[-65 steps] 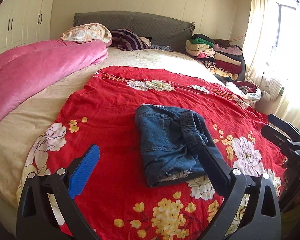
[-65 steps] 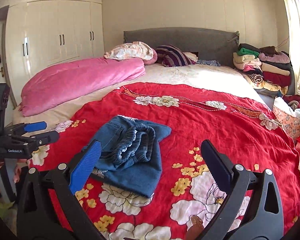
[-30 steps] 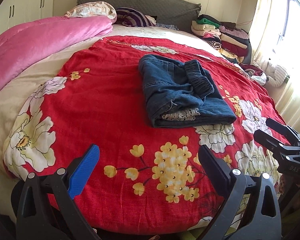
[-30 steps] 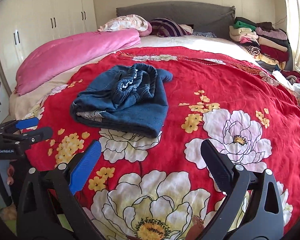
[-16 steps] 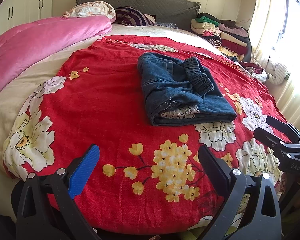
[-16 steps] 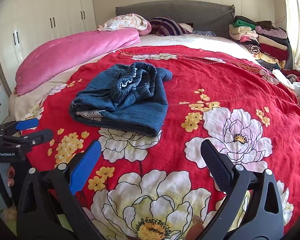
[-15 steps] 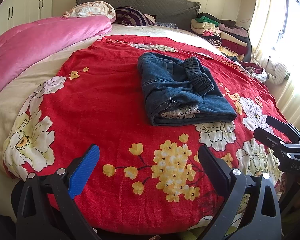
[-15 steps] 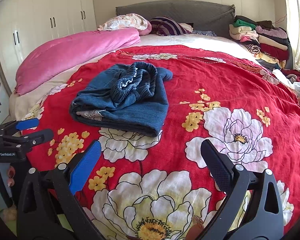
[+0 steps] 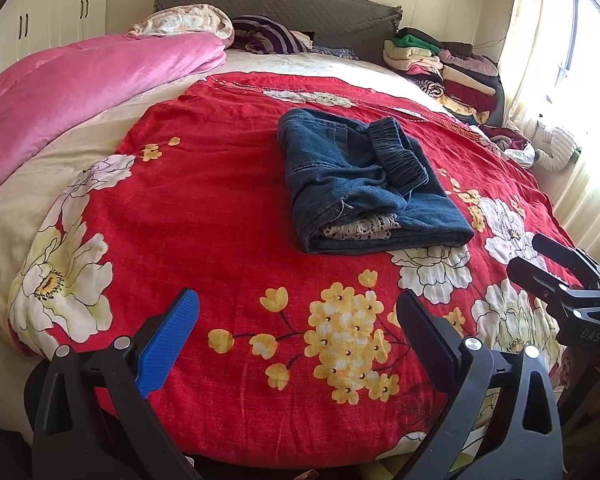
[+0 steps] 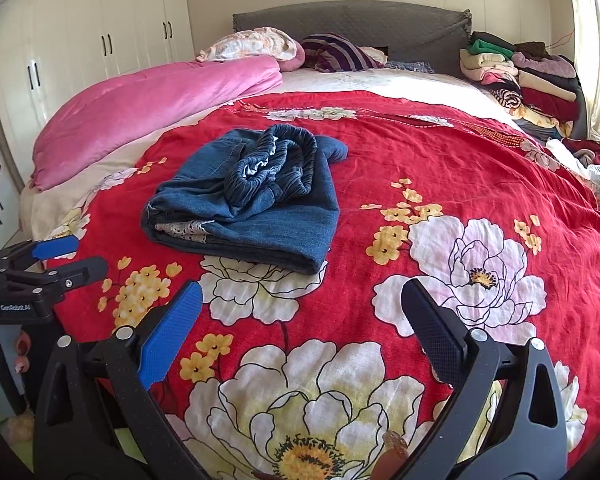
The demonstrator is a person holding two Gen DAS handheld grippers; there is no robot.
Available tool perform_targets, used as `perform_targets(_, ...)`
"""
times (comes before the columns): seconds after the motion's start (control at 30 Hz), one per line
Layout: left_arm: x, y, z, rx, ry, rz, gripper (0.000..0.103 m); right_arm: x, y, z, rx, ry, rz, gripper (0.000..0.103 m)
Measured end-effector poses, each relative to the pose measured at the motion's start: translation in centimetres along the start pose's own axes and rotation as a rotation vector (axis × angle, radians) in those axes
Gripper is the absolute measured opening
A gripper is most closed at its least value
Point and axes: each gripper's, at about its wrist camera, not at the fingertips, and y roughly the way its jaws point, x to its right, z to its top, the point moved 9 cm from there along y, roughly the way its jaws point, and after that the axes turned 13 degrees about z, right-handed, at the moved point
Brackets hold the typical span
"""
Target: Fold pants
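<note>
Left gripper (image 9: pixel 296 336): fingers spread wide, holding nothing, near the foot edge of the bed.
Right gripper (image 10: pixel 300 332): fingers also spread, empty, apart from the cloth.
Pants (image 9: pixel 364 188): a folded blue bundle lying in the middle of the red flowered blanket (image 9: pixel 204 208).
Progress: the folding seems finished; the waistband on top looks a little bunched, perhaps it needs smoothing.

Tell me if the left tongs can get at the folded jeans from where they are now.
Probably yes: the left tongs are open and empty, and only bare red floral bedspread lies between them and the folded jeans. They would need to move forward.
</note>
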Motion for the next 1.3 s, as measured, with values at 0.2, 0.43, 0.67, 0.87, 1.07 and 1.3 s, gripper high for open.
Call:
perform_targets(0.2, -0.11, -0.22, 0.12, 0.003, 0.004, 0.017, 0.099, -0.04, -0.28, 0.23, 0.006, -0.001, -0.001, 0.094)
perform_targets(0.43, -0.16, -0.26, 0.15, 0.003, 0.004, 0.019, 0.099, 0.01, -0.52, 0.32, 0.010, -0.002, -0.003, 0.094)
perform_targets(0.67, -0.17, -0.47, 0.23, 0.006, 0.001, 0.022, 0.099, 0.06, -0.80, 0.36, 0.014, 0.001, -0.006, 0.094)
perform_targets(0.87, -0.18, -0.57, 0.11, 0.001, -0.001, 0.015, 0.099, 0.07, -0.75, 0.37, 0.013, -0.001, -0.007, 0.094)
perform_targets(1.07, -0.26, -0.59, 0.10, 0.002, 0.002, 0.019, 0.099, 0.16, -0.92, 0.36, 0.014, 0.001, -0.011, 0.094)
perform_targets(1.3, -0.15, -0.63, 0.07, 0.002, 0.003, 0.017, 0.099, 0.22, -0.93, 0.39, 0.015, 0.001, -0.014, 0.094)
